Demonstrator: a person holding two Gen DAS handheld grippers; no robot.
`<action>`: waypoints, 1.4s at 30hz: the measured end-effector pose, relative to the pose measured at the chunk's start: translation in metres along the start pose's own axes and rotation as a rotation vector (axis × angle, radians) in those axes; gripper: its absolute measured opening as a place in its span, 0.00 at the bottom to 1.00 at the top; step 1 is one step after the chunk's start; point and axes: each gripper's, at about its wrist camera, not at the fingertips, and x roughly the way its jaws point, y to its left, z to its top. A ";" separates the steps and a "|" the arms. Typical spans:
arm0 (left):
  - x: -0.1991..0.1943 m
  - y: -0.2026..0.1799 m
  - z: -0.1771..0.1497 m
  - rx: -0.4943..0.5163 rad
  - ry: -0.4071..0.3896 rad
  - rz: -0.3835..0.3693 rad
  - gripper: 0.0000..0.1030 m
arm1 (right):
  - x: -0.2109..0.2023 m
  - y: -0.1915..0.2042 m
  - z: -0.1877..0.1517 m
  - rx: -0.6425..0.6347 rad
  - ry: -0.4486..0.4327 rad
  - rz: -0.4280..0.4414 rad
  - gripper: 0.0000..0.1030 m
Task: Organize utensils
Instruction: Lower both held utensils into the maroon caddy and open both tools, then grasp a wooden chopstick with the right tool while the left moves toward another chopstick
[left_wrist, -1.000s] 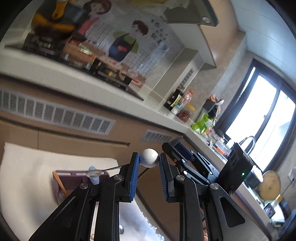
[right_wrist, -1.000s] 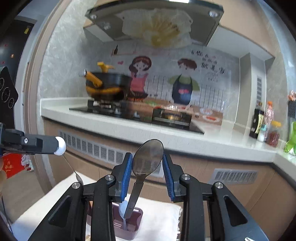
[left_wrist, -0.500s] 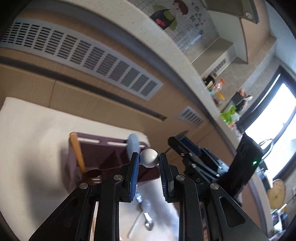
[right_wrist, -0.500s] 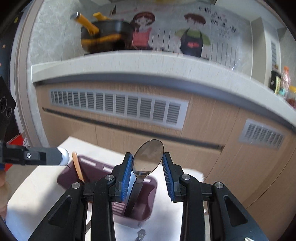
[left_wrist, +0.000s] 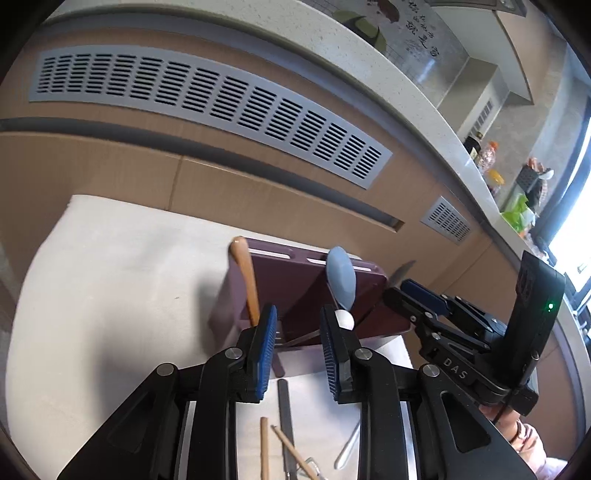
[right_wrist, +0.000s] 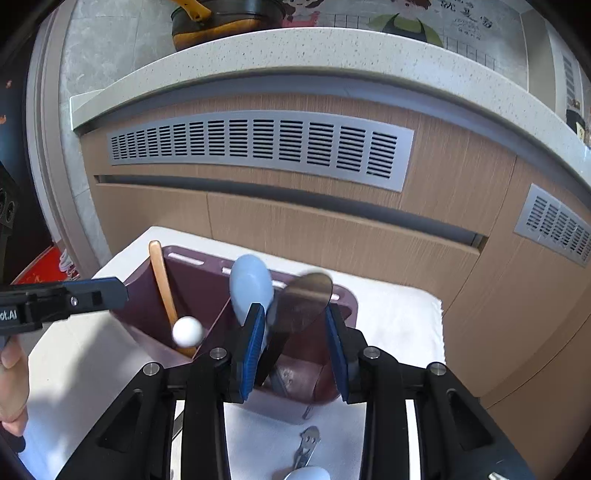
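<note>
A purple utensil holder (left_wrist: 295, 291) (right_wrist: 192, 280) stands on a white cloth (left_wrist: 110, 266). It holds a wooden spoon (left_wrist: 246, 273) (right_wrist: 162, 280) and a light blue spoon (left_wrist: 341, 282) (right_wrist: 251, 284). My left gripper (left_wrist: 297, 332) is open; the ball-ended spoon (left_wrist: 344, 318) (right_wrist: 187, 330) is free of it, resting in the holder. My right gripper (right_wrist: 295, 336) is open; the large metal spoon (right_wrist: 303, 301) stands loose between its fingers, its handle down in the holder's right compartment.
Several utensils lie on the cloth in front of the holder: a dark flat handle (left_wrist: 285, 410), wooden chopsticks (left_wrist: 264, 446), a metal spoon (left_wrist: 347, 448), a smiley-handled piece (right_wrist: 306, 448). A wooden cabinet front with vents (right_wrist: 258, 147) rises just behind the table.
Both grippers tilted down over the holder and opened. The ball-ended spoon left the left gripper's jaws and dropped into the holder; the right jaws widened around the metal spoon, which sank lower.
</note>
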 end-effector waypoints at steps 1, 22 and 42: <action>-0.004 -0.002 -0.001 0.008 -0.007 0.012 0.31 | -0.003 0.000 -0.001 0.000 -0.003 0.004 0.36; -0.018 -0.032 -0.119 0.279 0.225 0.259 0.62 | -0.030 -0.013 -0.102 0.017 0.205 -0.097 0.99; -0.043 0.001 -0.142 0.213 0.294 0.323 0.68 | -0.051 0.077 -0.131 -0.100 0.302 0.227 0.35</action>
